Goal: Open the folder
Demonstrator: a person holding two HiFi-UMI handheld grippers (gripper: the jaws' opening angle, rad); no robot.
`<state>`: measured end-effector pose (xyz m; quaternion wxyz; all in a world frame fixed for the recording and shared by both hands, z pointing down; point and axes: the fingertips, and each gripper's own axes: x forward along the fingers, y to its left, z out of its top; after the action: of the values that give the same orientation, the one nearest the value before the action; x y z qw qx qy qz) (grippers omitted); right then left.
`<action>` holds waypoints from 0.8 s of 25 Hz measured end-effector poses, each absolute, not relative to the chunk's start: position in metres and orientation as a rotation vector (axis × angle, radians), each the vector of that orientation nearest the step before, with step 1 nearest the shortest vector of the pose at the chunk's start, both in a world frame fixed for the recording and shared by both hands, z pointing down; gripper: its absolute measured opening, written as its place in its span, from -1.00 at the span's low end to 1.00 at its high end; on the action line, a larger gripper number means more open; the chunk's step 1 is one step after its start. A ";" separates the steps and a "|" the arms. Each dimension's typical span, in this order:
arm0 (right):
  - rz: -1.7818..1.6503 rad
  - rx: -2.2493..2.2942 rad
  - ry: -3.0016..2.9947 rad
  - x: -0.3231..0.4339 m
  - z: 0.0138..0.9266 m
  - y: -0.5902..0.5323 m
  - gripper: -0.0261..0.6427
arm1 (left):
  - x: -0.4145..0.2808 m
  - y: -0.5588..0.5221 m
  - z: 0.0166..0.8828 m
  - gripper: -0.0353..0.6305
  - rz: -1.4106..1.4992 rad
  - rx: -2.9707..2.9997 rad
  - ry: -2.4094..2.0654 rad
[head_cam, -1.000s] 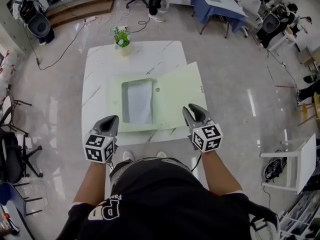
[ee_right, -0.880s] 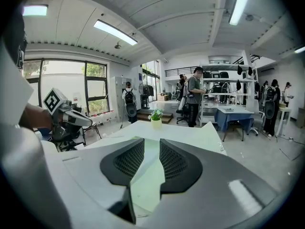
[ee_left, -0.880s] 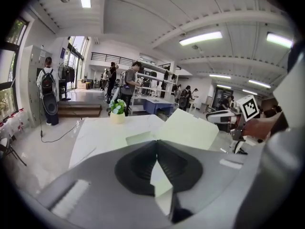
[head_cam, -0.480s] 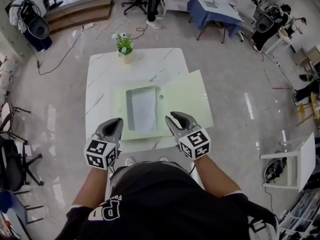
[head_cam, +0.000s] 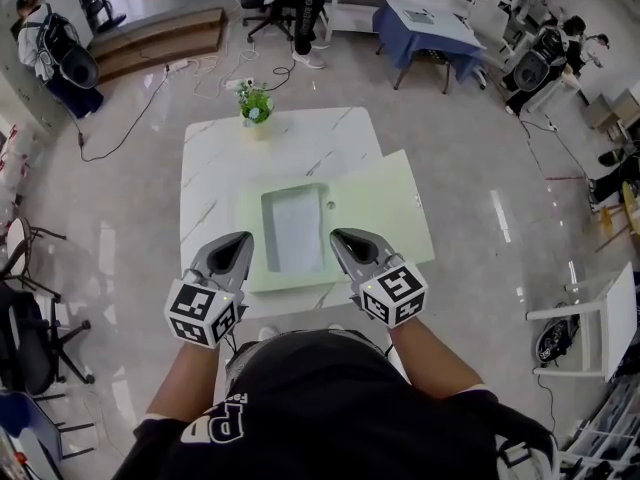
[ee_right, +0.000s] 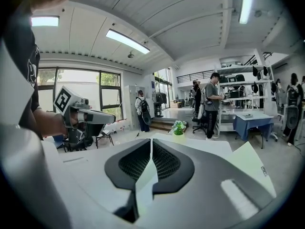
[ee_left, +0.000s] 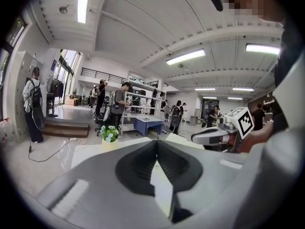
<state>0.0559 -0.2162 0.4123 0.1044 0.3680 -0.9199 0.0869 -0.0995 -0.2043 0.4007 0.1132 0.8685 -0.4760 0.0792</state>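
The pale green folder [head_cam: 385, 213] lies open on the white marble table [head_cam: 215, 168], its cover flat to the right and a white sheet [head_cam: 295, 230] in its left half. Both grippers hang above the table's near edge, clear of the folder. My left gripper [head_cam: 237, 242] has its jaws together with nothing between them; its tips [ee_left: 156, 142] meet in the left gripper view. My right gripper [head_cam: 343, 238] is closing, and its tips [ee_right: 151, 141] meet on nothing. The folder's cover [ee_right: 250, 168] shows low at the right in the right gripper view.
A small potted plant [head_cam: 256, 106] stands at the table's far edge. Beyond are a blue-clothed table [head_cam: 430, 18], office chairs, floor cables [head_cam: 130, 98] and several people. A white chair [head_cam: 590, 318] stands at the right, a dark chair [head_cam: 25, 298] at the left.
Both grippers have risen. The right one has come in leftward from the folder's near right corner and its jaws have closed. The folder stays open on the table.
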 end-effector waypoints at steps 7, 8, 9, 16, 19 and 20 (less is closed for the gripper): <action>0.292 1.111 -2.801 0.048 0.388 -0.217 -0.92 | -0.099 -0.205 0.385 -0.72 0.201 2.599 -1.405; 0.294 1.114 -2.809 0.048 0.385 -0.217 -0.92 | -0.099 -0.204 0.383 -0.73 0.196 2.602 -1.409; 0.293 1.118 -2.814 0.048 0.383 -0.217 -0.92 | -0.099 -0.204 0.382 -0.73 0.192 2.606 -1.412; 0.256 1.141 -2.823 0.050 0.376 -0.220 -0.92 | -0.099 -0.206 0.376 -0.73 0.173 2.635 -1.429; 0.249 1.140 -2.826 0.050 0.373 -0.220 -0.92 | -0.099 -0.208 0.372 -0.73 0.165 2.641 -1.431; 0.247 1.139 -2.827 0.050 0.372 -0.220 -0.92 | -0.098 -0.209 0.371 -0.73 0.164 2.641 -1.433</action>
<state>0.0503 -0.2203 0.3723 0.0418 0.3721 -0.9237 0.0808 -0.0985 -0.2088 0.3710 0.0661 0.8757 -0.4751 0.0544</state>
